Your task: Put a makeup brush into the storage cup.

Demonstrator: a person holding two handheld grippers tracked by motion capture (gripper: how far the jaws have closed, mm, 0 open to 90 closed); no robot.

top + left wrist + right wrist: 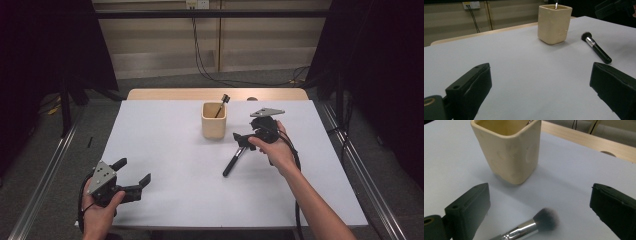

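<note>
Right now the right gripper (243, 140) has its jaws spread wide with nothing between them, poised just above the makeup brush (234, 162), whose dark bristle head (547, 219) and silver ferrule lie on the table between and slightly near of the two jaws in the right gripper view. From there the brush's long axis runs on a diagonal: bristle end far and right, under the gripper, black handle trailing toward the near left across the white table (165, 150). A grasp would, I judge, want the jaws to close across that axis near the ferrule (the handle's far end is thin and may roll). Just beyond the bristles, farther and to the left, stands the cream square cup (214, 120), apart from the brush, with another brush already leaning inside. The left gripper (134, 181) sits well away at the near left edge, jaws also wide apart and empty, so the right hand is plainly the nearer one.
</note>
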